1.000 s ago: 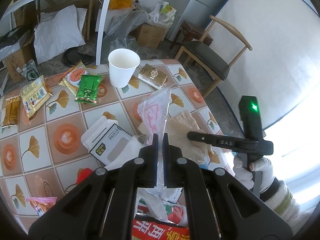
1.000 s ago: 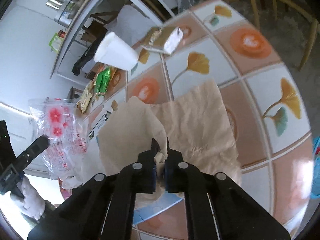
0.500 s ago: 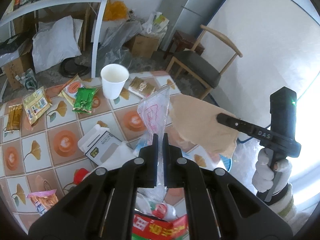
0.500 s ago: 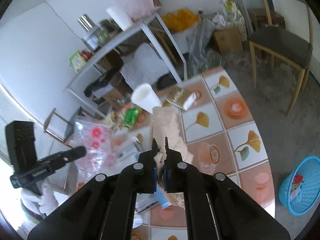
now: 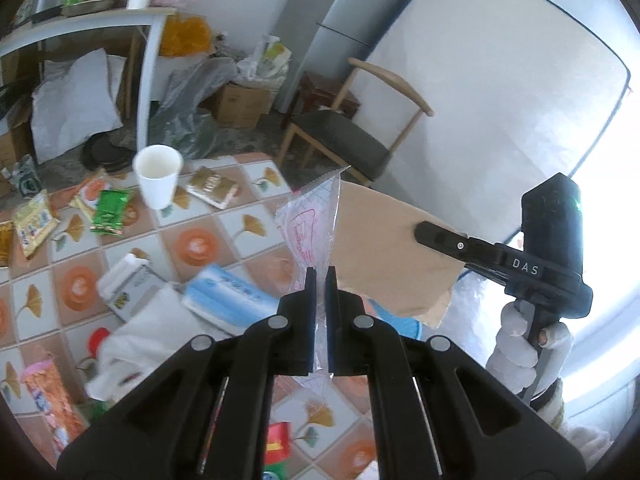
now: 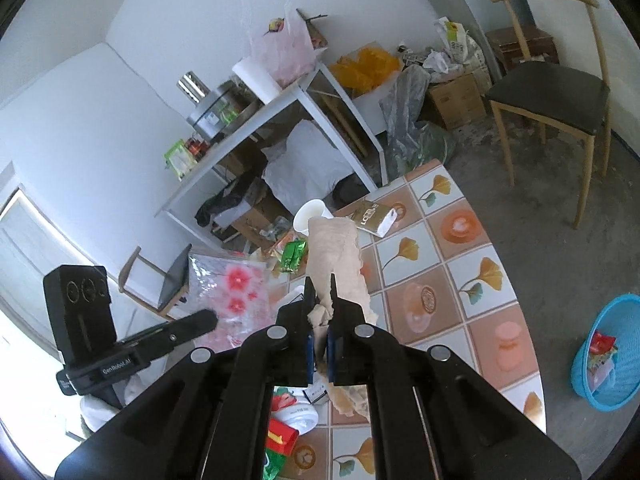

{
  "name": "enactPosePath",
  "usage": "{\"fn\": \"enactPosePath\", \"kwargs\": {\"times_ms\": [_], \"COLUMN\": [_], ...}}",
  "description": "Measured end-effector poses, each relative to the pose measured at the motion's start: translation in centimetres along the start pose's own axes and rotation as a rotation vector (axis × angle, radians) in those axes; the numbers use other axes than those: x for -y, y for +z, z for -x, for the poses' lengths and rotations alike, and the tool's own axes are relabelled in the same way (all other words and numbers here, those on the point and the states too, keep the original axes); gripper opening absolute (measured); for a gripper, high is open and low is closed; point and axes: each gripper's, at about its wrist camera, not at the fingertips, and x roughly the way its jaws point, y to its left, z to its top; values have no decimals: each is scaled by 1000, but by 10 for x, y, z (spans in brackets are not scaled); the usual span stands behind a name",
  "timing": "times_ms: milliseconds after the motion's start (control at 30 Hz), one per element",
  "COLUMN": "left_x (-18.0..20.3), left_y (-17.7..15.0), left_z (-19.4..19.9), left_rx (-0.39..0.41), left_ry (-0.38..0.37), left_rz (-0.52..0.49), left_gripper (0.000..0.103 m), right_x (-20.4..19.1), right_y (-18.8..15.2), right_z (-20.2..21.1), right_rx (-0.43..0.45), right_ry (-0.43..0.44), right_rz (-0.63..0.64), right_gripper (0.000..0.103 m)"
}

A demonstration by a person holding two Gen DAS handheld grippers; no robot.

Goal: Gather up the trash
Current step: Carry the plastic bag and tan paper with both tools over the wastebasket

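The left gripper (image 5: pixel 319 276) is clamped on a clear plastic bag with a red print (image 5: pixel 310 220), which stands up from the fingertips toward 12 o'clock. The right gripper (image 6: pixel 320 292) is pinched narrow on a crumpled beige paper napkin (image 6: pixel 338 256); the napkin rises above the fingertips and a tail of it hangs below the jaws. Both items are lifted clear of the tiled table (image 6: pixel 452 276).

In the left wrist view, the right gripper (image 5: pixel 424 234) enters from 3 o'clock, carried by a gloved hand (image 5: pixel 520 348), with the napkin (image 5: pixel 384 248) spread just beside the bag. In the right wrist view, the left gripper (image 6: pixel 204 320) comes in from 9 o'clock with the bag (image 6: pixel 232 296).

On the table, at 11 o'clock from the left gripper, stands a white paper cup (image 5: pixel 157 176); a gold packet (image 5: pixel 212 187) lies just beside it and a green wrapper (image 5: pixel 109 212) near it. A blue basket (image 6: pixel 608 348) sits on the floor at 3 o'clock in the right wrist view, holding some wrappers.
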Motion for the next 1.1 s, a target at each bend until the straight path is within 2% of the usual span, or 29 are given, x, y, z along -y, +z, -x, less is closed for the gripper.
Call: {"fn": "enactPosePath", "kwargs": {"times_ms": [233, 467, 767, 967, 1100], "left_x": [40, 96, 176, 221, 243], "left_y": [-6, -11, -31, -51, -64], "left_z": [-29, -87, -186, -254, -301], "left_rx": [-47, -140, -306, -409, -465], "left_ry": [-66, -138, -222, -250, -251], "left_rz": [-24, -83, -138, -170, -178], "left_gripper": [3, 3, 3, 3, 3], "right_x": [28, 76, 170, 237, 284], "right_y": [-11, -29, -64, -88, -104], "right_z": [41, 91, 154, 172, 176], "right_rx": [45, 115, 200, 234, 253], "right_ry": [-5, -60, -180, -262, -285], "right_rz": [-60, -144, -332, -468, -572], "right_gripper": [5, 5, 5, 5, 5]}}
